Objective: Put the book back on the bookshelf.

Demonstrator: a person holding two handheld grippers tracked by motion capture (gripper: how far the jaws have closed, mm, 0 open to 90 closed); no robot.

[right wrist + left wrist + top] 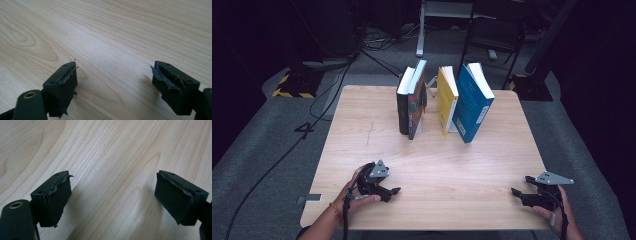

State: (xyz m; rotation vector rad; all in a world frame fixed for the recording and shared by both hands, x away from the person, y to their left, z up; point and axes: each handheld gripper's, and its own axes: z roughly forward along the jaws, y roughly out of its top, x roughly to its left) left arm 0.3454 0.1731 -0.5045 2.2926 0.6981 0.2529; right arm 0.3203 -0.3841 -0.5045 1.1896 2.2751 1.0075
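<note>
The books stand at the far side of the tabletop (pixel 377 135): a black book (pixel 402 102) touching a dark book (pixel 416 100), then a yellow book (pixel 446 100) and a blue book (pixel 472 102) leaning on it, spines facing the near edge. Both grippers sit well apart from the books, at that near edge. Left gripper (pixel 388 192) and right gripper (pixel 521 186) are wide open, nothing between the pads but bare wood.

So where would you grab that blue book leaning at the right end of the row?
Probably the blue book by its near upper corner, tongs across its thickness, coming from the person's side. It leans with its spine to the right, so that corner stands free; the yellow book crowds its left.
</note>
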